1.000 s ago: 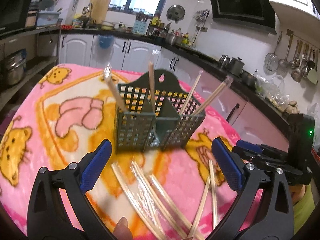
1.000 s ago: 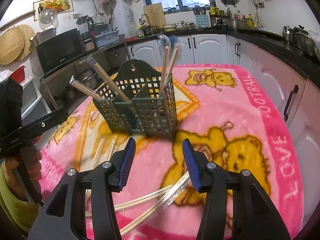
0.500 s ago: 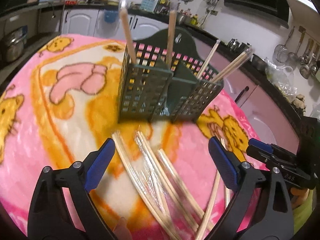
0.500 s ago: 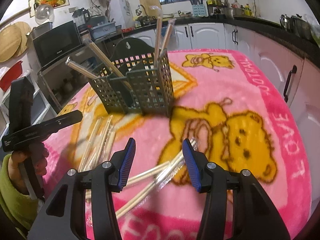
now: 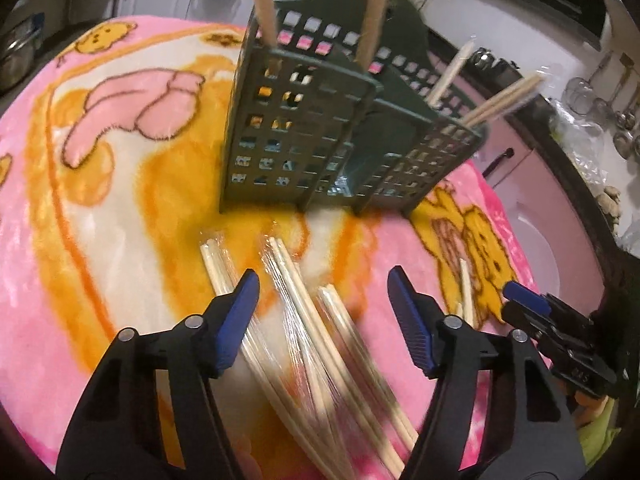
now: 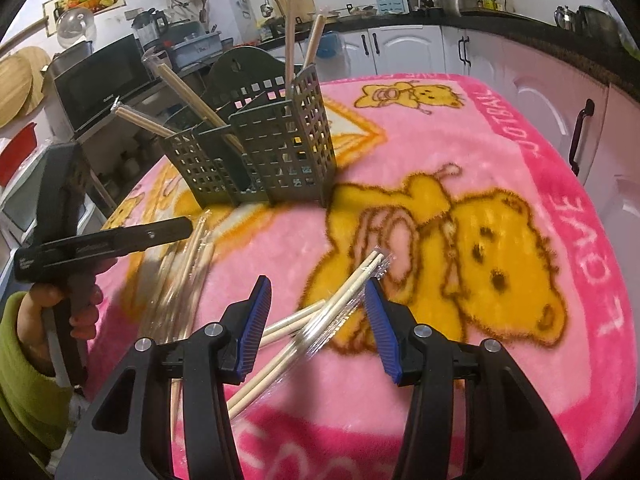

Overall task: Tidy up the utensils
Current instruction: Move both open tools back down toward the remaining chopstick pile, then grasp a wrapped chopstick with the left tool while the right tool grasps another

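A dark green slotted utensil holder point(image 5: 304, 128) stands on the pink blanket and holds several wrapped chopstick pairs; it also shows in the right wrist view point(image 6: 260, 152). Several plastic-wrapped chopstick pairs point(image 5: 312, 320) lie in front of it. My left gripper point(image 5: 322, 300) is open, low over these pairs, its jaws to either side of them. My right gripper point(image 6: 316, 312) is open, its jaws to either side of another wrapped pair point(image 6: 332, 308) on the blanket. More loose pairs point(image 6: 184, 264) lie to its left, under the left gripper's body point(image 6: 100, 244).
The pink cartoon blanket point(image 6: 520, 184) covers the whole table. The right gripper's body point(image 5: 560, 344) sits at the right of the left wrist view. Kitchen counters and white cabinets point(image 6: 400, 52) run behind the table.
Both grippers have come down and forward toward the loose chopsticks. The left jaws have narrowed somewhat around the pairs. The holder now looks nearer in both views.
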